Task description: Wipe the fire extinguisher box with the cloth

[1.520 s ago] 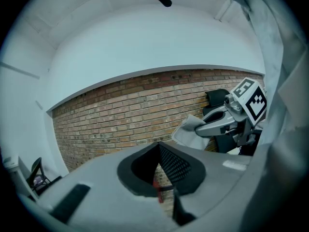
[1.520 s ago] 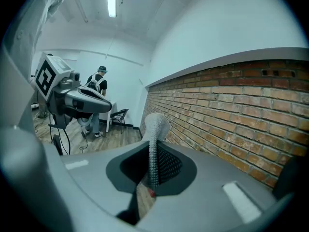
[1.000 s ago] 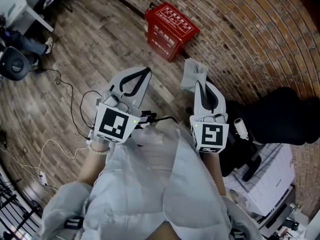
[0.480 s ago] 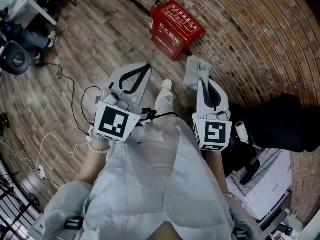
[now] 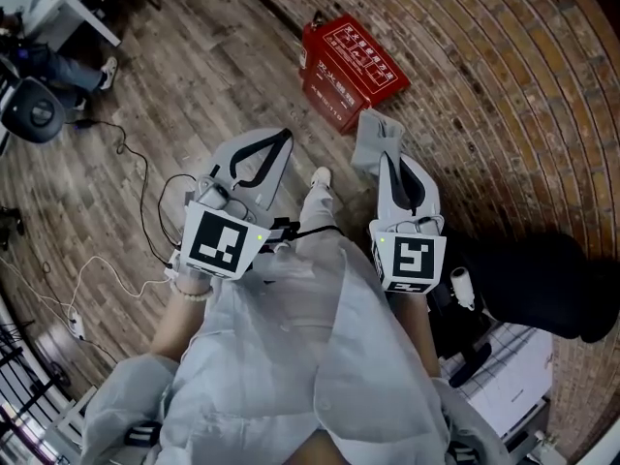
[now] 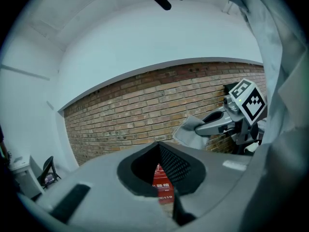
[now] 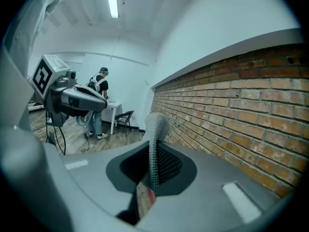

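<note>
The red fire extinguisher box (image 5: 354,71) stands on the wood floor against the brick wall (image 5: 504,85), ahead of both grippers. My right gripper (image 5: 385,159) is shut on a grey cloth (image 5: 373,139), which sticks out past its tips and hangs short of the box. In the right gripper view the cloth (image 7: 153,144) stands pinched between the jaws. My left gripper (image 5: 284,138) is held level beside it, jaws meeting at the tips with nothing in them. A strip of the red box (image 6: 163,182) shows through the left jaws.
Cables (image 5: 126,163) trail over the floor at the left, near an office chair (image 5: 34,114). A black bag (image 5: 542,269) and white sheets (image 5: 504,366) lie at the right by the wall. My shoe (image 5: 320,177) shows between the grippers. A person (image 7: 99,100) stands far off by a table.
The box has drifted right and nearer in the head view as I step toward it; my shoe came into sight. Both grippers keep their pose, the cloth still held.
</note>
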